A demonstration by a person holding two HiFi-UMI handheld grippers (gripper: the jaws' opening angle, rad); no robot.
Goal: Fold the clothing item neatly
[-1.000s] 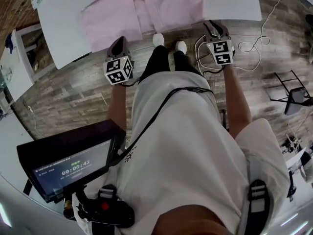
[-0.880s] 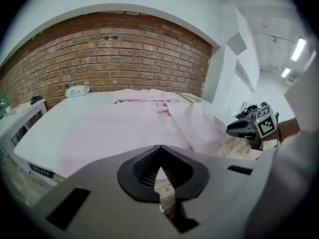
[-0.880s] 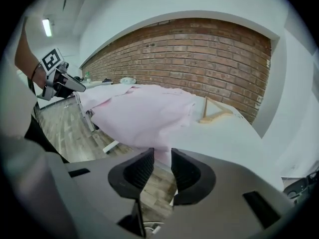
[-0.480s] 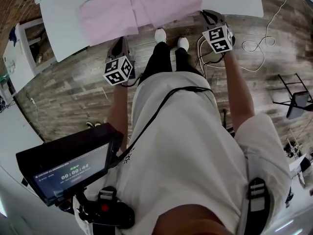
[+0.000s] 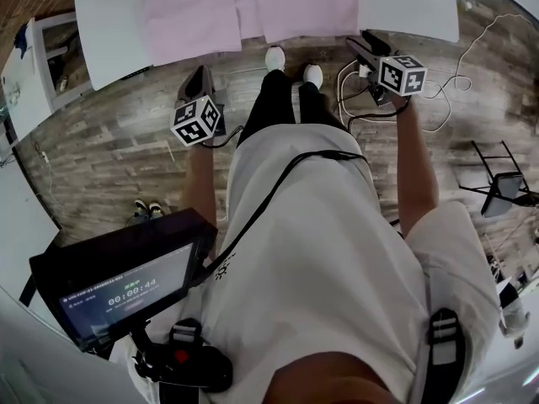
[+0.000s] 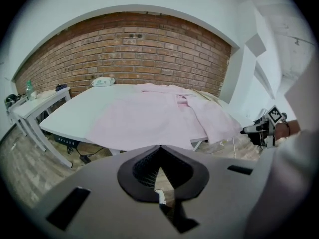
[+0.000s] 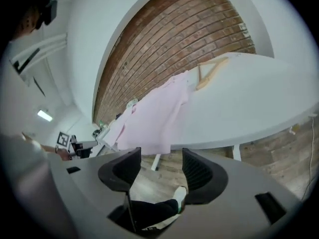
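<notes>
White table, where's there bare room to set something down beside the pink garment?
Bare white table shows left of the pink garment, out to the table's left edge. More lies right of the garment up to the right edge, though a wooden hanger lies toward the far side there. The middle is crowded: cloth covers it.

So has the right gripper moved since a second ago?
Yes: the right gripper has shifted rightward, away from the white shoes, and rolled; its claw has just been opening, with nothing in it.
</notes>
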